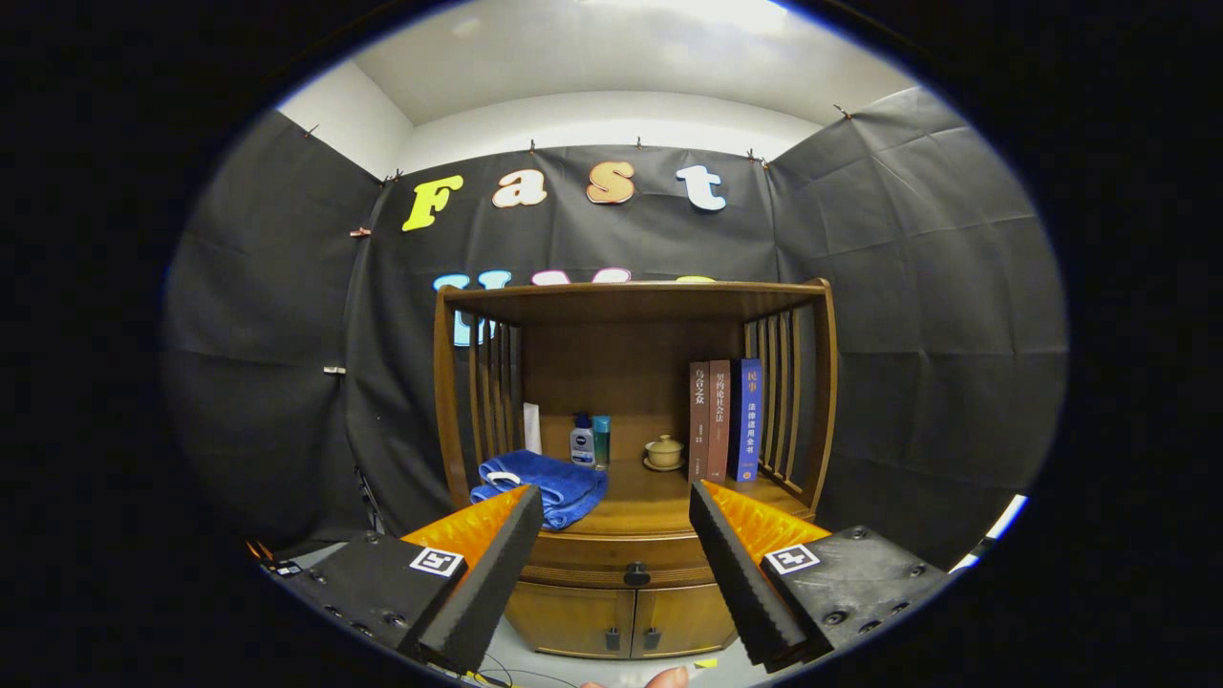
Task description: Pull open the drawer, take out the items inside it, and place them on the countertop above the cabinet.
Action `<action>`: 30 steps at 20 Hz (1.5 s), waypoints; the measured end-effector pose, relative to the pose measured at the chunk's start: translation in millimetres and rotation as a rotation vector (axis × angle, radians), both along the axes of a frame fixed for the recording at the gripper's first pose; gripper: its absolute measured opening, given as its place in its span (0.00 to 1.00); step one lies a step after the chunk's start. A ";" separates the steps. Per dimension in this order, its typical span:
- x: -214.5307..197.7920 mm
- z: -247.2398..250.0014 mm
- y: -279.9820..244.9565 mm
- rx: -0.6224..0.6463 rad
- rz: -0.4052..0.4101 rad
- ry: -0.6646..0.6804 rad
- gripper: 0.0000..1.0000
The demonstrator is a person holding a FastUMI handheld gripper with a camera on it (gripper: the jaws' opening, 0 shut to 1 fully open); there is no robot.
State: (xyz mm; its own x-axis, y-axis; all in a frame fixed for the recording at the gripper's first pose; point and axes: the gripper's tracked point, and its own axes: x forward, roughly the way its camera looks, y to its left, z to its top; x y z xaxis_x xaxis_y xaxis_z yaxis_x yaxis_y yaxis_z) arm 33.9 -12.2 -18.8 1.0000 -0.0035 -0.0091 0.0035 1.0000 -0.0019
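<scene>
so far nothing looks done: the wooden drawer with a dark round knob [635,573] sits closed under the brown wooden cabinet's counter [659,502], its contents hidden. the gripper [607,506] hangs apart from it, jaws released and empty, the knob between them. on the counter: one folded blue towel [545,483], two small bottles [590,440], one lidded cream teacup [663,451], three upright books [724,419]. two cupboard doors [626,619] sit below.

Chinese titles on three book spines [723,419]
</scene>
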 end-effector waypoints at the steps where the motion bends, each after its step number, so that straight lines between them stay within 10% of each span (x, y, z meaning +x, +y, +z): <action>1: 8.0 -4.6 -0.3 0.001 0.001 0.001 0.99; 26: 159.2 -265.2 -30.4 -0.009 -0.048 0.228 0.99; 30: 167.0 -289.6 -30.7 -0.008 -0.036 0.271 0.63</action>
State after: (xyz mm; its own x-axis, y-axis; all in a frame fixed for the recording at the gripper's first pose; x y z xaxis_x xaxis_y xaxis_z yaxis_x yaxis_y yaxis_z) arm 200.9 -42.9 -308.4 0.9601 -0.0405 -0.2766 0.0377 0.9992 -0.0153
